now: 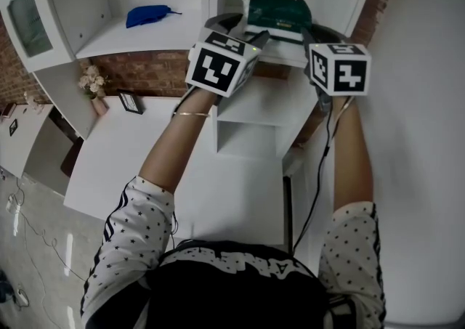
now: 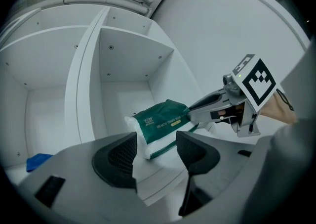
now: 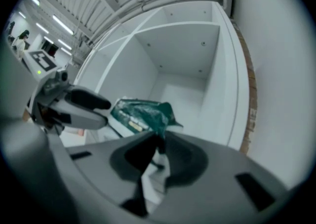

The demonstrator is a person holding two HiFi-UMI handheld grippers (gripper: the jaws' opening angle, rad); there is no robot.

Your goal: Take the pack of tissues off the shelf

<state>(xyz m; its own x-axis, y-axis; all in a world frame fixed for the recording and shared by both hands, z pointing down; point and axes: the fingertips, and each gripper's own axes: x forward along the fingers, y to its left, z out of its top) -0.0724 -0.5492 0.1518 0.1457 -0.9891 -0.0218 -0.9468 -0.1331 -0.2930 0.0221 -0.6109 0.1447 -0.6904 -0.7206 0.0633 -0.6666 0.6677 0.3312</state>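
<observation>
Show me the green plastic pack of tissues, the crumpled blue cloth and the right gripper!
green plastic pack of tissues (image 1: 280, 9), head view, its green top.
crumpled blue cloth (image 1: 147, 14), head view, its middle.
right gripper (image 3: 159, 138), right gripper view, between its jaw tips, pinching the pack's end.

- The pack of tissues (image 1: 277, 9) (image 2: 162, 123) (image 3: 139, 111) is a soft, oblong pack in a dark green wrapper. It has pale print and a small yellow label on its top face, and white shows along its lower side and one end.
- It lies flat, face up, on the white shelf (image 2: 150, 181), in the right-hand compartment near the board's front edge.
- The wrapper is crinkled. One green corner is drawn up into a peak and pinched between the fingers (image 3: 138, 155) of the right gripper (image 3: 158, 143).
- Whether its underside has left the board cannot be told.
</observation>
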